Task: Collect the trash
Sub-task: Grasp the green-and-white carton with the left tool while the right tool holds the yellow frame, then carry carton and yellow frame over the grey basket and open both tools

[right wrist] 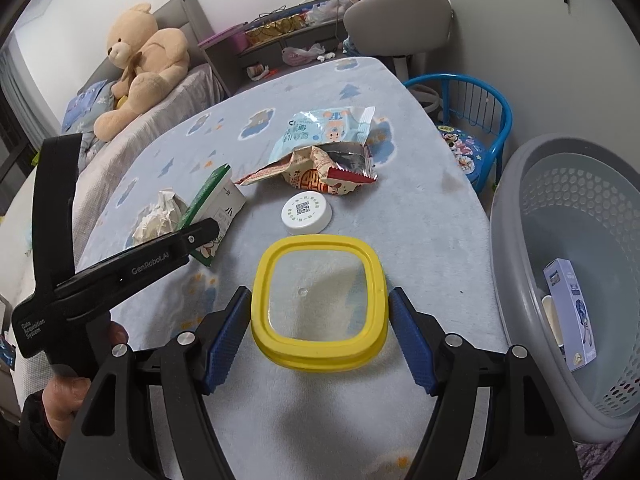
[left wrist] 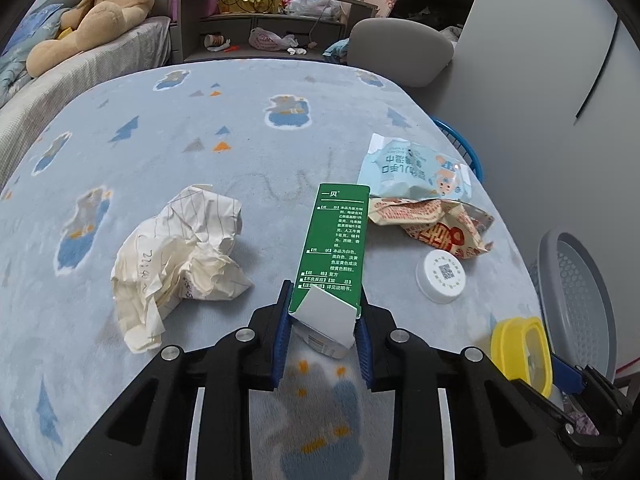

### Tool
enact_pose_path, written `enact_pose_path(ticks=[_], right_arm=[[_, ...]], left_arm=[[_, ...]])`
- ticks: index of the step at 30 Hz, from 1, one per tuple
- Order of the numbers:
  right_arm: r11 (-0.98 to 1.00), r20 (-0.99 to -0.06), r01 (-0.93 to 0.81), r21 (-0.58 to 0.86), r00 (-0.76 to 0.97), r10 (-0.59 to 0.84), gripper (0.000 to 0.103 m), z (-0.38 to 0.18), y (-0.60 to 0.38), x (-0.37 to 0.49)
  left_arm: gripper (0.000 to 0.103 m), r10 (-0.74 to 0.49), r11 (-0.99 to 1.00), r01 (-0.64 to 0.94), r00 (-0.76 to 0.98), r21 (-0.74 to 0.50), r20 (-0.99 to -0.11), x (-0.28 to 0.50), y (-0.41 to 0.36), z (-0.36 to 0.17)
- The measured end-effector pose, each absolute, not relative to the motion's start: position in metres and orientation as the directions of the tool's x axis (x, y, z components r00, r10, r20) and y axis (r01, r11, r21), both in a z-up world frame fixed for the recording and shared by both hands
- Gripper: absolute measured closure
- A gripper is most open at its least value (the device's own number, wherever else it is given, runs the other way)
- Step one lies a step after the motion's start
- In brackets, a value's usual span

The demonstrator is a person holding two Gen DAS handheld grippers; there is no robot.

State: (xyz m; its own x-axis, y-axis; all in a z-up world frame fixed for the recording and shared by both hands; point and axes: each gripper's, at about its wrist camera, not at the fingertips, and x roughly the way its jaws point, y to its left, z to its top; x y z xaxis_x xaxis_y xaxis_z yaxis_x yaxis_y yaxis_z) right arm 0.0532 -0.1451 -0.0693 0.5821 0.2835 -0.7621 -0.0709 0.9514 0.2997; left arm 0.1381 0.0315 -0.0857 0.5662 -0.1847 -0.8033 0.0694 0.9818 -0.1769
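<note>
The left gripper [left wrist: 323, 320] is clamped on the near end of a green and white cardboard medicine box [left wrist: 334, 248], its blue pads pressing both sides of the box at the lower centre of the left wrist view. No earlier look is given, so only the grip itself can be told. The box lies on the worktop [left wrist: 160, 128], which is covered in a pale blue fleece cloth printed with bears and trees.

Left of the box sits a crumpled ball of lined white paper [left wrist: 180, 256]. To its right lie a light blue plastic snack wrapper [left wrist: 416, 172], a torn red and cream foil packet [left wrist: 432, 224] touching it, and a round white plastic cap with a QR code [left wrist: 440, 276].

In the right wrist view, the right gripper [right wrist: 318, 332] stands with its jaws wide, one pad on each side of a square yellow-rimmed lid with a clear centre [right wrist: 318, 304]. The left pad seems to meet the rim; the right pad shows a slim gap, so I cannot tell whether it grips. At the right edge of that frame a grey perforated plastic basket [right wrist: 520, 216] holds a pale purple carton [right wrist: 570, 312]. A person's hand [right wrist: 66, 396] holds the left gripper's handle at lower left.
</note>
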Motion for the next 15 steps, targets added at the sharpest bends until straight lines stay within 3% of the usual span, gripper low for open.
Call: enact_pose_path(ticks=[15], right_arm=[[0.948,-0.713,-0.046,0.314,0.648,0.267,0.035,-0.043,-0.173,0.018]], left_arm=[[0.075,-0.23,0.973,0.163,0.624,-0.163,-0.747,0.066,0.015,-0.032]])
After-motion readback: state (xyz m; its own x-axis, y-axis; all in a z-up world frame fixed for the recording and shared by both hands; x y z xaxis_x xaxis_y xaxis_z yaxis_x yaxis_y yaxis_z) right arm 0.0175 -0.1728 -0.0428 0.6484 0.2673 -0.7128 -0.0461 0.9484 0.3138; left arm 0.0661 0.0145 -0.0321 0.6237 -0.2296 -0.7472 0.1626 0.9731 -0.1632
